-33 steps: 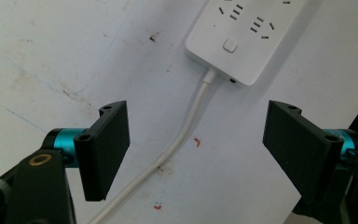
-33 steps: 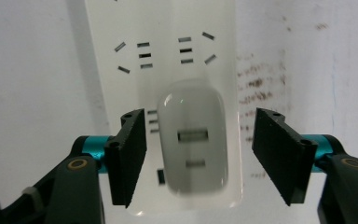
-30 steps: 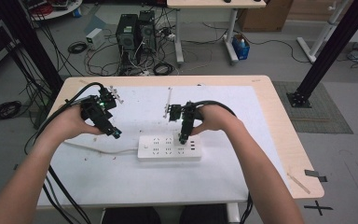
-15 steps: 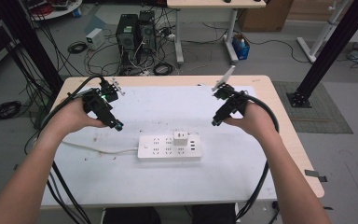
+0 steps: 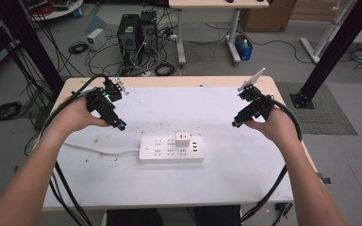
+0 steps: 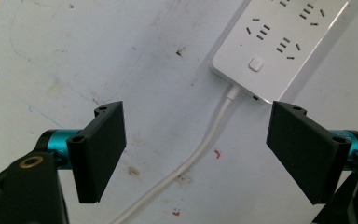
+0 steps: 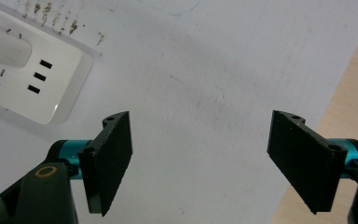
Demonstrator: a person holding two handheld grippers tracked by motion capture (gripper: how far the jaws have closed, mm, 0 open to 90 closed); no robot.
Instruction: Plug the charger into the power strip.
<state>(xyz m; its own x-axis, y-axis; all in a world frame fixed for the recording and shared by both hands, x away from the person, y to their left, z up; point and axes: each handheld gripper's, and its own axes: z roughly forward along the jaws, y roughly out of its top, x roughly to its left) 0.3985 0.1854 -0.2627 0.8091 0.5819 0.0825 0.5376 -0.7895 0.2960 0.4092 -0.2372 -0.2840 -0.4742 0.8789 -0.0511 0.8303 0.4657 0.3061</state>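
Power strip at table centre, charger plugged in. Left gripper and right gripper sit near opposite side edges, jaws apart, empty. Looks finished; no next move needed.

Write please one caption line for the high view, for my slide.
Two open hand-held grippers, left gripper and right gripper, flank a white power strip with a plugged-in adapter.
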